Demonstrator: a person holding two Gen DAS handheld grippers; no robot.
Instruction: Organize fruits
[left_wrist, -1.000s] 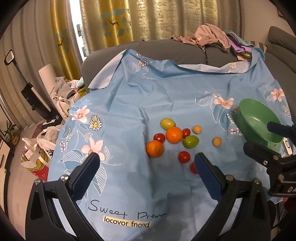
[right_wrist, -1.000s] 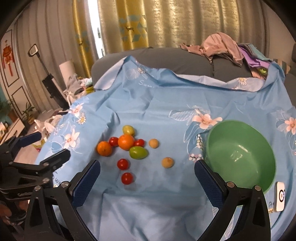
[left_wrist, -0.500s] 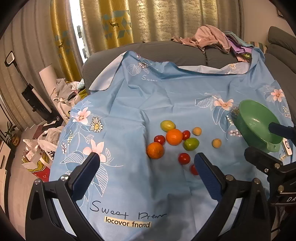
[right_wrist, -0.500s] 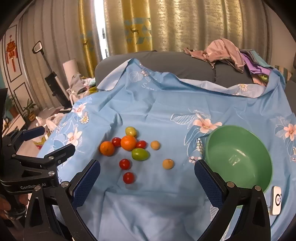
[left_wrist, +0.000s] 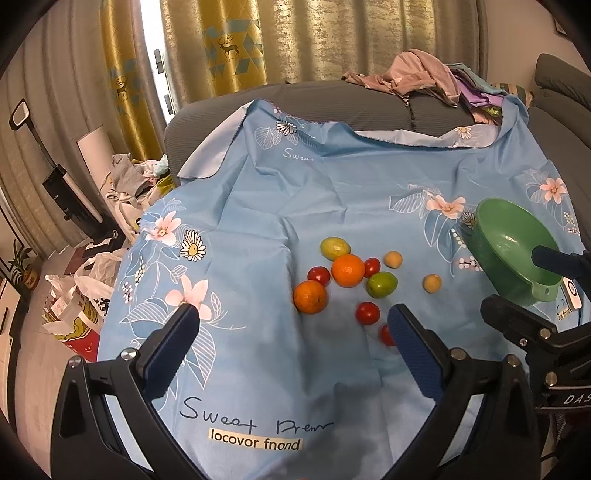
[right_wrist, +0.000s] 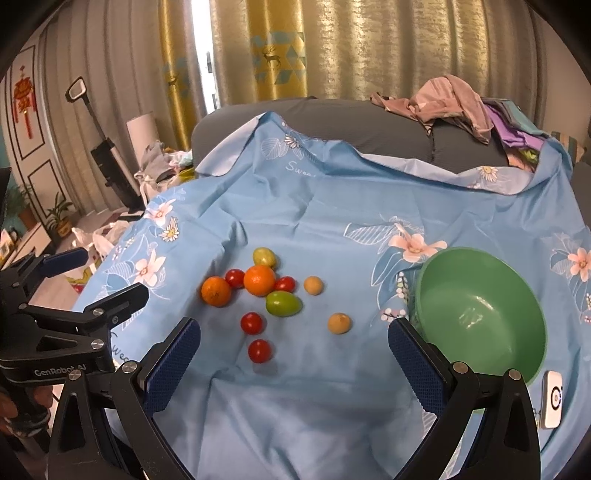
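Note:
Several fruits lie clustered on a blue flowered cloth: two oranges, a green fruit, a yellow-green one, small red tomatoes and two tan round fruits. An empty green bowl stands to their right. My left gripper is open, above the cloth's near edge, short of the nearer orange. My right gripper is open, near the front tomato. Neither holds anything.
A small white device lies beside the bowl. A grey sofa back with piled clothes stands behind the cloth. Bags and clutter sit on the floor at left, near a standing vacuum.
Both views have shifted slightly; the fruit and bowl have kept their places. Both grippers stay open.

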